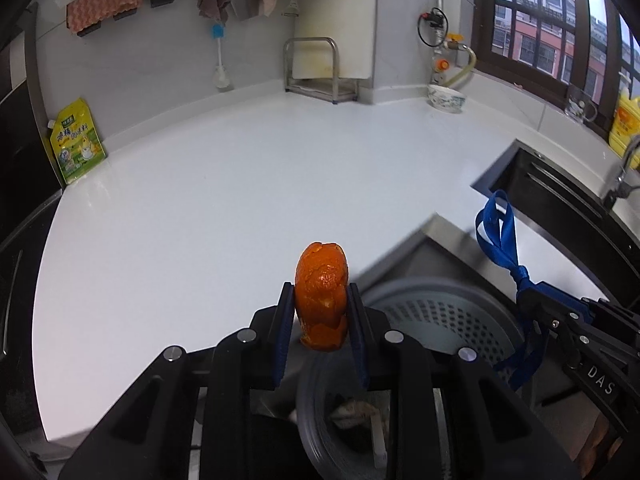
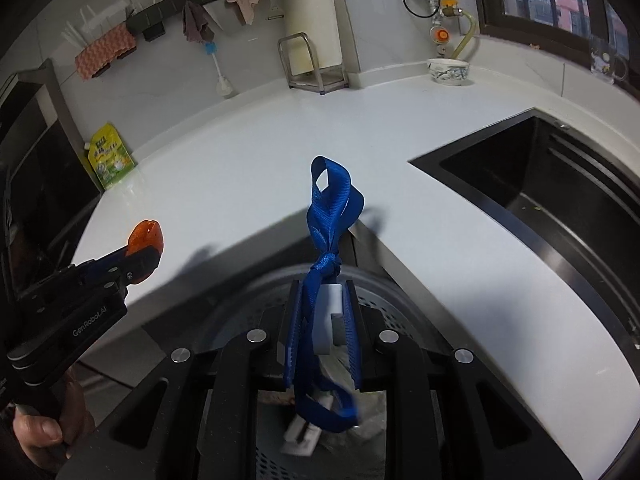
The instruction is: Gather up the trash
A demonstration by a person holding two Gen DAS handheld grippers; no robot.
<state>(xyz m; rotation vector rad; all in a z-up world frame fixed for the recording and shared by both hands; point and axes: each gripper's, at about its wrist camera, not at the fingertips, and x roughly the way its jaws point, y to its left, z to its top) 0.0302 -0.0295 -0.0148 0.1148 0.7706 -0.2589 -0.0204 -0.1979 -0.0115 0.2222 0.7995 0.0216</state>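
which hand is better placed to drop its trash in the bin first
Right, probably. The right claw, shut on the blue ribbon, hangs over the perforated bin. The left claw with its orange peel sits nearer the rim.

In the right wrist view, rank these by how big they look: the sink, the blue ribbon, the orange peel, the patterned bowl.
Largest to smallest as they look:
1. sink
2. blue ribbon, inflated by nearness in the right gripper
3. orange peel in the left gripper and patterned bowl: too alike to rank, and the bowl is farther off.
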